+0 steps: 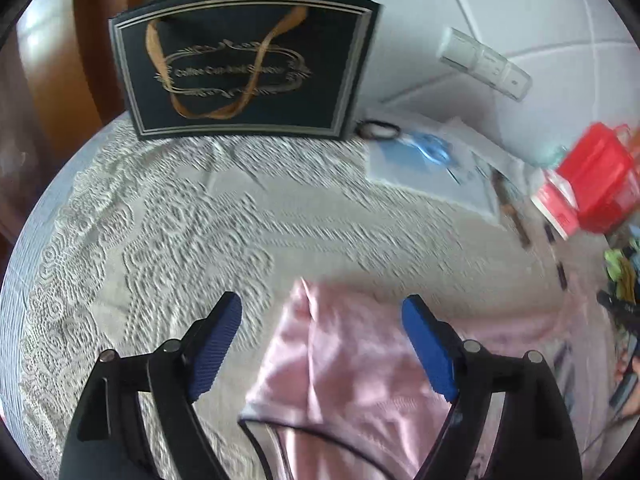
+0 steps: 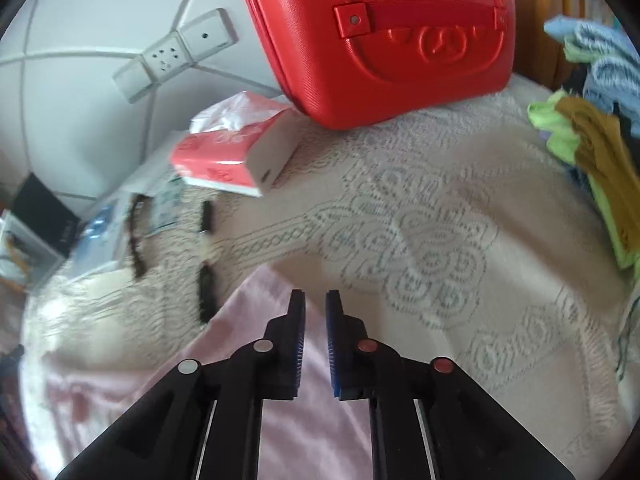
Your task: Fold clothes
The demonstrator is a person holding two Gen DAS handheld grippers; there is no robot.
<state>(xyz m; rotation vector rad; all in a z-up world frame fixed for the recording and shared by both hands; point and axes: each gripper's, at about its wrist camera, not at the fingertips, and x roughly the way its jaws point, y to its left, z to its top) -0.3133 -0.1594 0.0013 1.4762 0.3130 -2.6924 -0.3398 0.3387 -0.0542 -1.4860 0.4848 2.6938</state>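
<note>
A pale pink satin garment (image 1: pixel 352 360) lies spread on a cream lace tablecloth (image 1: pixel 160 220). A dark-piped edge of it shows near the bottom of the left wrist view. My left gripper (image 1: pixel 320 302) hovers over the garment's upper left corner, its blue pads wide apart and nothing between them. In the right wrist view the pink garment (image 2: pixel 216 340) fills the lower left. My right gripper (image 2: pixel 316 298) is over its far edge. Its jaws stand nearly together with a narrow gap, and I see no cloth pinched between them.
A black gift bag (image 1: pixel 248 64) stands at the back left, with papers and blue scissors (image 1: pixel 432 152) beside it. A red hard case (image 2: pixel 384 40) and a tissue pack (image 2: pixel 232 156) sit at the back. A pile of coloured clothes (image 2: pixel 592 140) lies at the right.
</note>
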